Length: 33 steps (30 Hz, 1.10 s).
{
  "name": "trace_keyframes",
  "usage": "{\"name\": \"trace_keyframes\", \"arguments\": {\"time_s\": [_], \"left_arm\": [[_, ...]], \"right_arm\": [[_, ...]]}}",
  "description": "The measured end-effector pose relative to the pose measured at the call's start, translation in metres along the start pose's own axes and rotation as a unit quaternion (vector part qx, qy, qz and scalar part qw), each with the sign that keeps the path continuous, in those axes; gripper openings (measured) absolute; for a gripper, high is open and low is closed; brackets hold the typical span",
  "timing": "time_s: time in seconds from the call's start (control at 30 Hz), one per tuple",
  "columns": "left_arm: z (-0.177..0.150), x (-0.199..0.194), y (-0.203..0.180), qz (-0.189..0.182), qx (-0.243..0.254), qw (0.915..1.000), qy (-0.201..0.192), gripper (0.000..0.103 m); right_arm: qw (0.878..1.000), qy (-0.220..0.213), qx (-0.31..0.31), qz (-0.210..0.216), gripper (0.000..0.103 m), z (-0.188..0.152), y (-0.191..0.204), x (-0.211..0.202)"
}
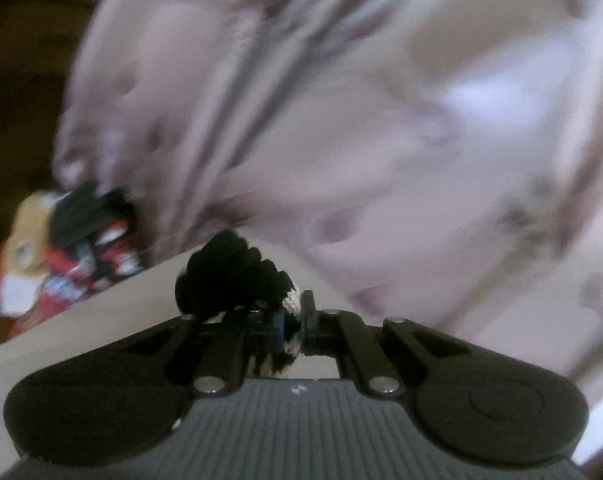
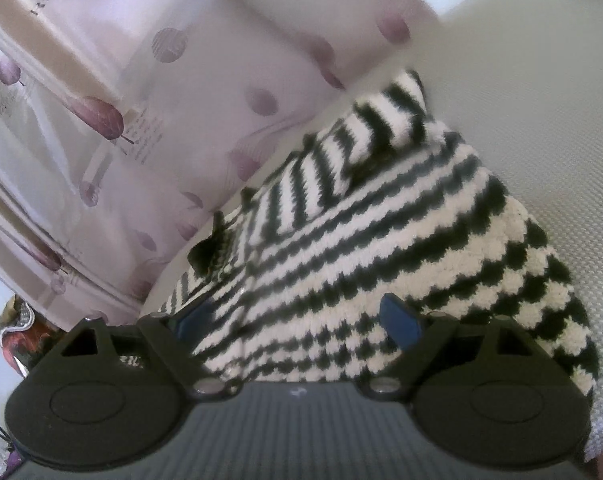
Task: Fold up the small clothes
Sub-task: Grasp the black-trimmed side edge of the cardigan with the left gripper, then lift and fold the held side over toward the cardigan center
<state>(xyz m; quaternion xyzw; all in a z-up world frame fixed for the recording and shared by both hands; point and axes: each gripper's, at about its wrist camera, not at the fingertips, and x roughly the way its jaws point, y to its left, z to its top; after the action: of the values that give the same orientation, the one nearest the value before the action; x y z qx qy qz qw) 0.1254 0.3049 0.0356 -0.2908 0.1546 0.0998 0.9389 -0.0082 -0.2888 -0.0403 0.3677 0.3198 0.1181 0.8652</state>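
Note:
A small black-and-white striped knit garment (image 2: 381,220) lies on a pale textured surface (image 2: 521,100), one striped flap folded across its upper part. My right gripper (image 2: 297,320) stands open just over the garment's near edge, with its blue pads (image 2: 401,320) wide apart and the knit between them. In the blurred left wrist view, my left gripper (image 1: 297,316) is shut on a bunched black-and-cream edge of the knit garment (image 1: 229,272), held above the pale surface (image 1: 101,320).
Pink bedding with purple dots (image 2: 101,100) is heaped along the far side of the surface and fills most of the left wrist view as blurred bedding (image 1: 341,100). A colourful pile of red, white and black items (image 1: 61,248) sits beyond the surface's left edge.

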Motion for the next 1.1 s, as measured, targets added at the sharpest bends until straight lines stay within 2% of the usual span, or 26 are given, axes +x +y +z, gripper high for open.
{"name": "trace_keyframes", "arguments": {"time_s": [0.13,0.33,0.47,0.6,0.73,0.87,0.9,0.97,1.0,1.1], "left_arm": [[0.000,-0.013,-0.080,-0.074,0.031,0.9967,-0.015,0.006],[-0.028,-0.003,-0.197,-0.168,0.061,0.9837,0.019,0.006],[-0.066,0.010,-0.259,-0.208,0.075,0.9736,0.056,0.006],[-0.104,0.018,-0.301,-0.230,0.090,0.9651,0.086,0.006],[-0.121,0.024,-0.316,-0.237,0.092,0.9626,0.092,0.006],[-0.114,0.022,-0.310,-0.228,0.071,0.9671,0.089,0.006],[-0.110,0.020,-0.306,-0.225,0.066,0.9684,0.086,0.006],[-0.101,0.018,-0.301,-0.216,0.060,0.9716,0.077,0.006],[-0.095,0.016,-0.296,-0.210,0.056,0.9735,0.072,0.006],[-0.078,0.011,-0.282,-0.200,0.043,0.9770,0.059,0.006]], "right_arm": [[1.000,-0.005,0.007,0.009,0.090,-0.002,-0.006,-0.004],[1.000,-0.013,0.014,0.024,0.090,0.000,-0.013,-0.010],[0.999,-0.018,0.013,0.031,0.090,0.002,-0.016,-0.015],[0.999,-0.024,0.018,0.040,0.090,0.005,-0.023,-0.020],[0.999,-0.009,0.005,0.052,0.091,0.018,-0.016,-0.010],[0.994,-0.009,-0.074,0.080,0.090,0.041,0.023,0.022],[0.992,-0.005,-0.099,0.074,0.086,0.048,0.036,0.037],[0.987,0.003,-0.152,0.050,0.044,0.057,0.064,0.073],[0.985,0.015,-0.168,0.042,0.041,0.061,0.074,0.094],[0.983,0.045,-0.179,0.021,0.040,0.067,0.093,0.158]]}}
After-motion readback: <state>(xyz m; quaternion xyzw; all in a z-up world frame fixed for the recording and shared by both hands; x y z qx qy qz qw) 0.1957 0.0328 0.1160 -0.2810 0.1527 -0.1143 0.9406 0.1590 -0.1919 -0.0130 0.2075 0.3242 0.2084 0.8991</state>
